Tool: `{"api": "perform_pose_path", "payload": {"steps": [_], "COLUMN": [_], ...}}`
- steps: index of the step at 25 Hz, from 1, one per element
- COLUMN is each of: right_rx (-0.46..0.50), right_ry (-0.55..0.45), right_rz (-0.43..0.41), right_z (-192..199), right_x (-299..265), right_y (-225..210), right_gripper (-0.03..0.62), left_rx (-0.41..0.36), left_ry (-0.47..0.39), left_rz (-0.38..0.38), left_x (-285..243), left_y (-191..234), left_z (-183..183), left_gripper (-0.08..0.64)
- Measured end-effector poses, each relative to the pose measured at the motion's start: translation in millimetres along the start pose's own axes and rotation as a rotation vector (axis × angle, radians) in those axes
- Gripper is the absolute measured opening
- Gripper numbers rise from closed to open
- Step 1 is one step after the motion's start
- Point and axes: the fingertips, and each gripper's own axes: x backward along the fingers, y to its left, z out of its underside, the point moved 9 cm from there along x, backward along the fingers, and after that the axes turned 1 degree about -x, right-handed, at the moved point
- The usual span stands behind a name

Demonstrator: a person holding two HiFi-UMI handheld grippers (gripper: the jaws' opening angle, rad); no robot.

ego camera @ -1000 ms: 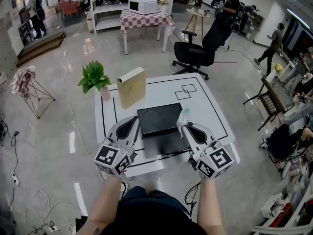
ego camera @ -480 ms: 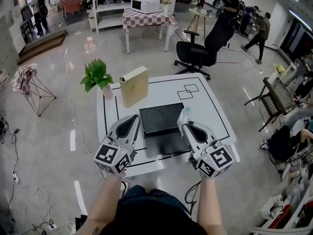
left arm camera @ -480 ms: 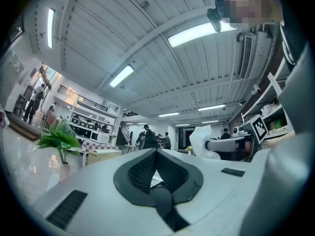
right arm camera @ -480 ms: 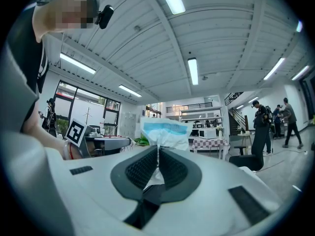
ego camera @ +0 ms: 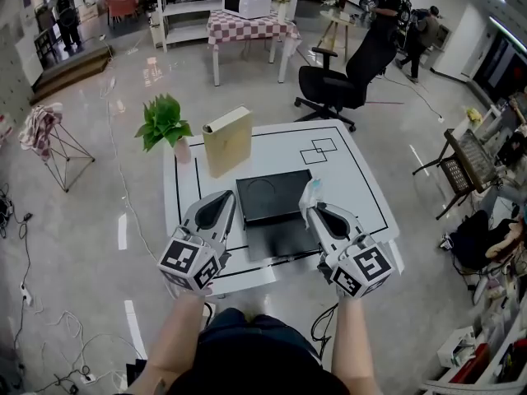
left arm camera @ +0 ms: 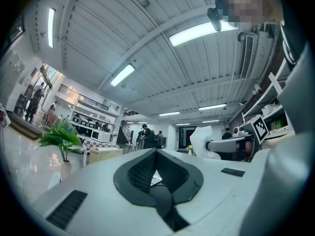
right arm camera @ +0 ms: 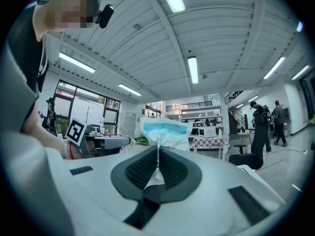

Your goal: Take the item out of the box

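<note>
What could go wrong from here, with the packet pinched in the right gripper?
1. The right gripper pinches the soft white-and-blue packet only by one thin edge, so it may slip out.
2. The packet sits over the right edge of the black box; if dropped, it could land on the box or the table.
3. The left gripper is shut and empty, so nothing backs up the hold.

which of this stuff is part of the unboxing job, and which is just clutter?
Job:
- flat black box on the white table
- white-and-blue soft packet, pinched in the right gripper

Lying about:
- green potted plant
- upright beige box
- black office chair
- white microwave
</note>
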Motion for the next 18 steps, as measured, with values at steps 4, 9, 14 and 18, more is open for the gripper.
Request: {"api": "perform_pose_path", "payload": {"steps": [4,9,14,18], "right_rx": [-0.002,0.0,-0.001,-0.002], "right_ry": [0.003,0.007,0.011,0.014], "right_rz": [0.003,0.007,0.011,0.015], "right_z": [1.2,0.8,1.1,3.0], "right_x": [1.6,1.2,4.2,6.5], "right_y": [-0.6,-0.2,-1.6,-3.0], "right_gripper": [0.014,0.014,0.014,0.014], "left_rx": [0.002,0.006,0.009,0.01], "left_ry": [0.006,0.006,0.008,0.005], "left_rz": [0.001,0.006,0.008,0.01], "left_x": [-0.6,-2.1,-3.7,-4.8], "left_y": [-0.6,0.3,-2.0,-3.9], "left_z": [2.0,1.7,2.6,3.4], "left_gripper": [0.003,0.003,0.003,0.003]}}
